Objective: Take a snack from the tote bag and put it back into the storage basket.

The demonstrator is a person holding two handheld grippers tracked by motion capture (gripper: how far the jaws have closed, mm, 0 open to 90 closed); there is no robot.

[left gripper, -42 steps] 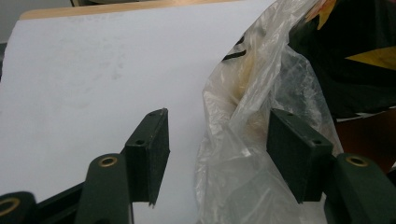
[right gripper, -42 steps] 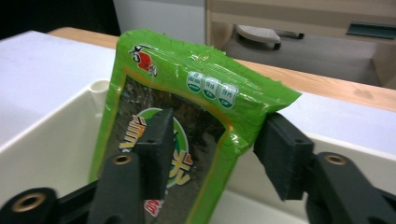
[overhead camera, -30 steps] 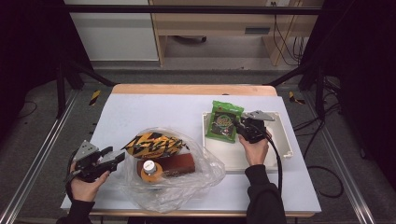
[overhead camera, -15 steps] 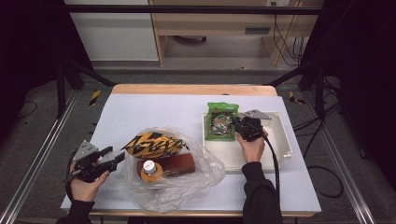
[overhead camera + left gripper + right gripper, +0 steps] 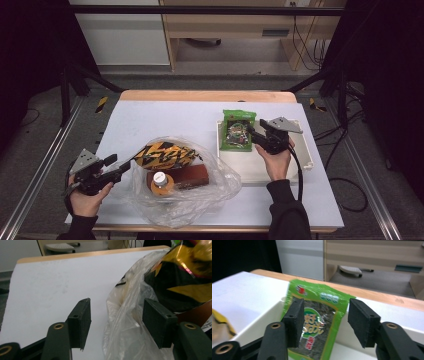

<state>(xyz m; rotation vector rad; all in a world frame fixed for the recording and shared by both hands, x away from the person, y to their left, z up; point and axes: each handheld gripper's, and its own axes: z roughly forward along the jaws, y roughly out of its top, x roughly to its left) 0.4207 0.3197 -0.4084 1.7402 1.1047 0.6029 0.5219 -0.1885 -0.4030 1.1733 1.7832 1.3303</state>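
Your right gripper (image 5: 254,136) hangs over the white tray (image 5: 300,165) at the right side of the table (image 5: 165,117), its jaws pointing toward the table's left. The green snack packet (image 5: 238,131) lies in the tray's far left corner, its top edge propped against the tray's far wall. In the right gripper view the packet (image 5: 317,322) sits ahead of the jaws and between them, but neither pad touches it: there is clear space on both sides. Those jaws have just been opening, and they now stand wide with nothing held. From above, the jaw tips are just beside the packet's right edge.

Your left gripper (image 5: 120,167) rests low at the near left part of the table, its jaws wide apart. In the left gripper view a fold of the clear plastic bag (image 5: 125,322) lies between the two pads, closer to the right one; whether it touches that pad I cannot tell, and the pads are not closed on it. The bag (image 5: 200,195) spreads over the near middle of the table and holds a yellow and black packet (image 5: 162,155), a brown packet (image 5: 187,176) and a bottle with a white cap (image 5: 160,179).
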